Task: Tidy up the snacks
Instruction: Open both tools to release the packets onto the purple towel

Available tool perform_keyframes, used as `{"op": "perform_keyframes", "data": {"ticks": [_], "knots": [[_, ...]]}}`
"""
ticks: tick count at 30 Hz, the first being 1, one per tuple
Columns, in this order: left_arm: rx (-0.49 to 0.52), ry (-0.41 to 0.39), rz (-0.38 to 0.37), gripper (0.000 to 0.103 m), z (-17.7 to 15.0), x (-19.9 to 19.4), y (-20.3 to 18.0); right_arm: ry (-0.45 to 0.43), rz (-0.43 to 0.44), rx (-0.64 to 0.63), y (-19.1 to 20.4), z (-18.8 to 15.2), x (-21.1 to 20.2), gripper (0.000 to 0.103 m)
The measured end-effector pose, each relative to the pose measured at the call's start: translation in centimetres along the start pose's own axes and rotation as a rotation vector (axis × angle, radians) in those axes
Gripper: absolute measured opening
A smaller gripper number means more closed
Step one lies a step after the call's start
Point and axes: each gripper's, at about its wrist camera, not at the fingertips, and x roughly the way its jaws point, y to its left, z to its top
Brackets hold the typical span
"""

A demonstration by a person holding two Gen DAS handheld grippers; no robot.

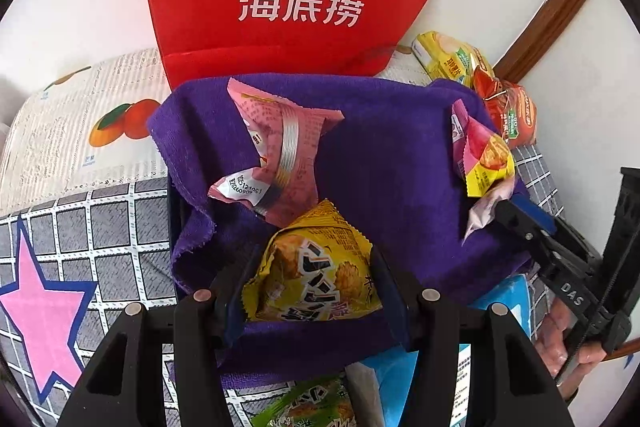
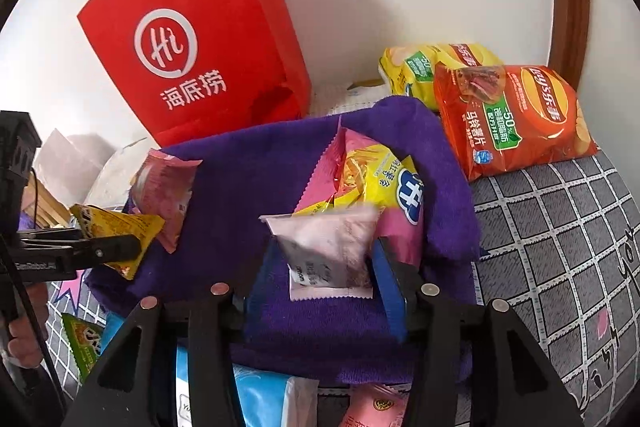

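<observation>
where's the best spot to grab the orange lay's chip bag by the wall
Judging by its pose, the orange Lay's chip bag is best pinched at its lower crimped edge, approached from the checked-cloth side. It lies flat and puffed, so its middle looks too wide; that thin seam faces open cloth, while the yellow chip bag crowds its far side.

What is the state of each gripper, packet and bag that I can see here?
left gripper: shut on the yellow packet.
right gripper: pale pink packet between its jaws; grip unclear.
red paper bag: standing upright.
orange chip bag: lying down, looks sealed.
purple cloth: draped, crumpled, snacks on it.
</observation>
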Motion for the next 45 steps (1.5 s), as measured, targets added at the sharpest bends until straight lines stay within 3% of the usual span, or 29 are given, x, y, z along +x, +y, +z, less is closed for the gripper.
{"op": "perform_keyframes", "data": {"ticks": [5, 18, 22, 26, 37, 45], "knots": [[-0.011, 0.020, -0.021, 0.054, 0.0, 0.4, 0.0, -0.033, 0.015, 0.002, 0.1, 0.1, -0.9, 0.063], [-0.025, 0.046, -0.060, 0.056, 0.1, 0.7, 0.2, -0.042, 0.025, 0.040, 0.0, 0.2, -1.3, 0.063], [-0.022, 0.038, -0.058, 0.065, 0.1, 0.3, 0.1, -0.049, 0.033, 0.044, 0.0, 0.2, -1.5, 0.063], [-0.022, 0.015, -0.059, 0.065, 0.2, -0.5, 0.2, -0.059, 0.031, 0.041, 0.1, 0.2, -1.8, 0.063], [-0.021, -0.056, -0.064, 0.065, 0.2, -3.4, 0.6, -0.106, -0.058, 0.057, 0.7, -0.3, -5.7, 0.063], [0.008, -0.098, -0.086, 0.065, -0.2, -6.0, -0.1, -0.138, -0.159, 0.124, 0.0, -4.5, -11.4, 0.063]]}}
